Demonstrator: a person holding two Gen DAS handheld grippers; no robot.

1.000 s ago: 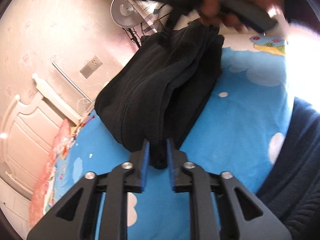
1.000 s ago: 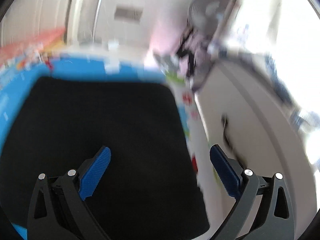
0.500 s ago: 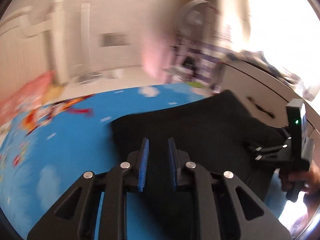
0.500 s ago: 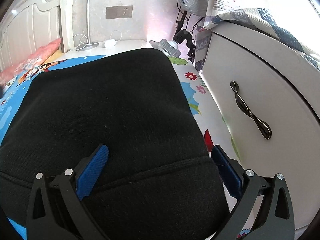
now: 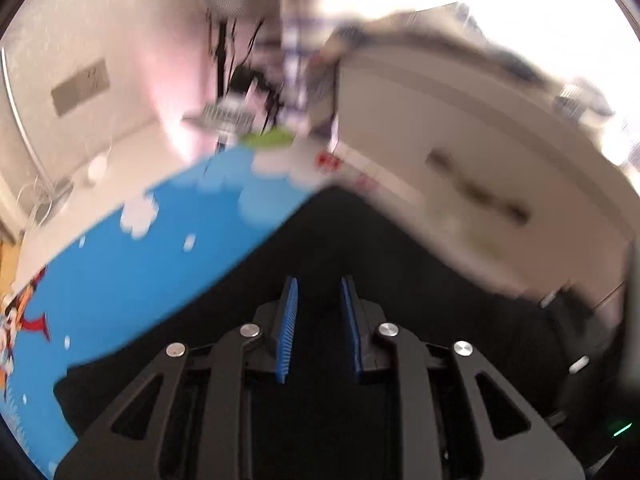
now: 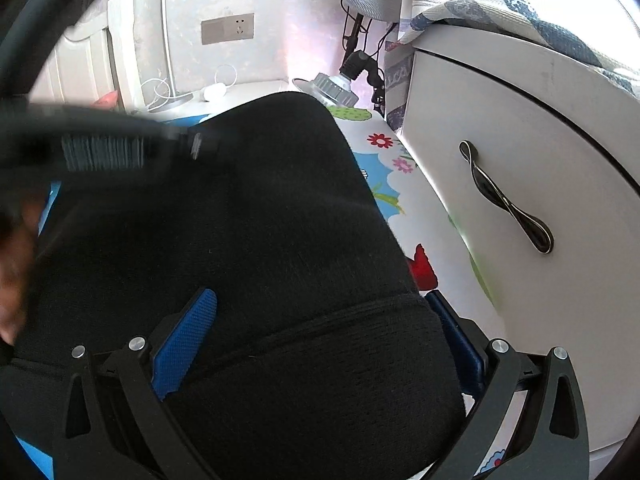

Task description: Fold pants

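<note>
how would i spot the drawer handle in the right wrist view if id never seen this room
Start at the big white cabinet that stands beside the bed with the cartoon sheet, right of the black pants. On its curved front sits the drawer handle, a slim bar running diagonally. It is the only dark, shiny metal piece on that plain white face.

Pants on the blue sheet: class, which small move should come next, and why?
Probably draw the left gripper clear: its jaws are opening over the black pants, cloth between them unclear; these lie folded on the blue sheet, with the right gripper open astride them.
</note>
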